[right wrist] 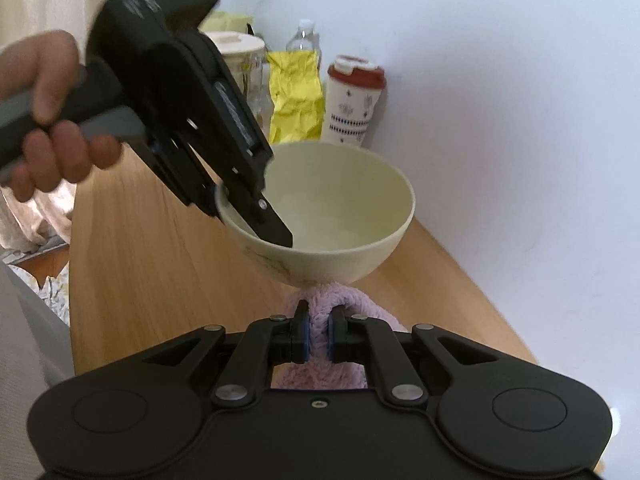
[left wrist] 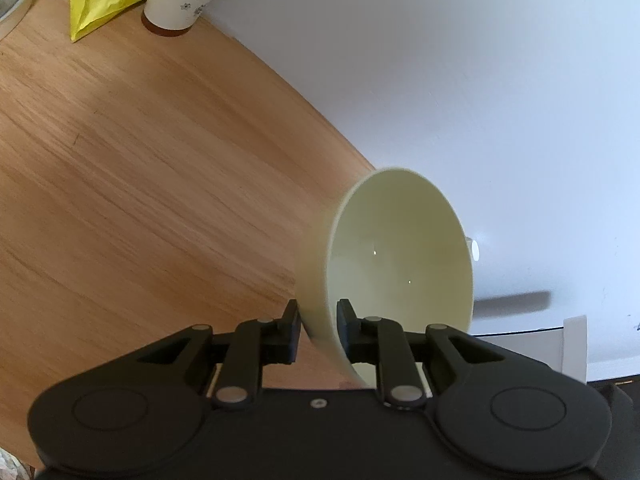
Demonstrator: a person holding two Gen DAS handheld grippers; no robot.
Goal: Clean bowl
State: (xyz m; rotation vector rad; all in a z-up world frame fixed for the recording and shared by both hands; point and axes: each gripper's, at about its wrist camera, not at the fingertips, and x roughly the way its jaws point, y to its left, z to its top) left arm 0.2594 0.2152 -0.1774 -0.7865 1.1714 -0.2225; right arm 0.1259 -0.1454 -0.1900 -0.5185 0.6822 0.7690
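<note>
A pale cream bowl [left wrist: 400, 260] hangs tilted above the wooden table [left wrist: 140, 160], its inside bare and glossy. My left gripper [left wrist: 318, 320] is shut on its rim, one finger inside the bowl and one outside. In the right wrist view the same bowl [right wrist: 340, 208] is held up by the left gripper [right wrist: 248, 224], which a person's hand [right wrist: 52, 112] grasps. Just below it, my right gripper [right wrist: 318, 332] is shut on a pink fluffy cloth [right wrist: 320, 300]. The top of the cloth touches the bowl's underside, where faint dark marks show.
Against the white wall [right wrist: 500, 100] at the table's far end stand a crumpled yellow bag [right wrist: 296, 96], a patterned cup with a red lid [right wrist: 352, 100], a clear bottle [right wrist: 304, 40] and a lidded jar [right wrist: 240, 52]. Pale fabric lies off the table's left edge.
</note>
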